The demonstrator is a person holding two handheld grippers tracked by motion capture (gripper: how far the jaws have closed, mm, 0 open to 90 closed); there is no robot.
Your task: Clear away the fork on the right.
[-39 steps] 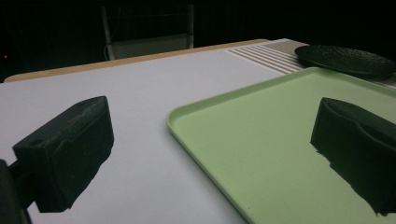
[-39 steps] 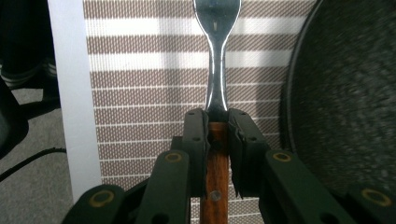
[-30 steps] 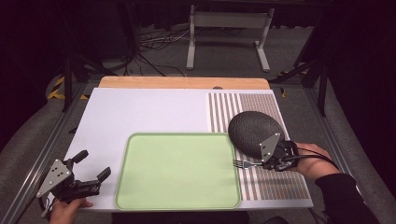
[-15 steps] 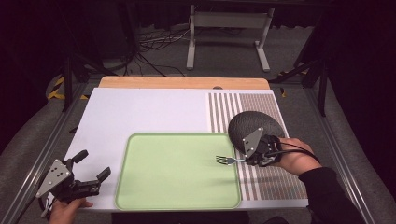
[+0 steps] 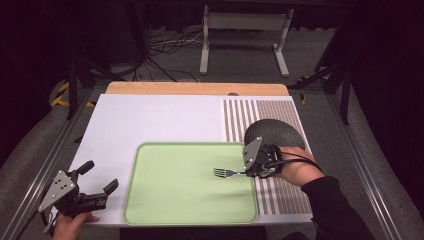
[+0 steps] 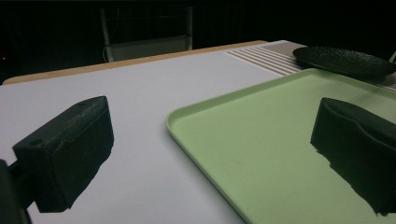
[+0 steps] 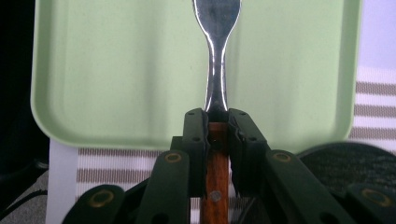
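Fork [image 5: 226,173] farther over tray [image 5: 170,200] now

The fork [image 7: 217,51] has a glossy metal neck and a reddish wooden handle. The green tray [image 5: 165,200] looks like smooth matt plastic. The dark plate [image 6: 345,60] is rough-textured, and the table's far edge [image 5: 195,88] shows bare wood.

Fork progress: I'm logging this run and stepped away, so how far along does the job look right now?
Done: the fork is picked up, clamped by its wooden handle in the right gripper. In hand: its tines hang over the green tray, apparently not set down. Left, as a guess: placing and releasing it there. The dark plate sits beside the tray on the striped mat, and the left gripper hovers open at the table's near left.
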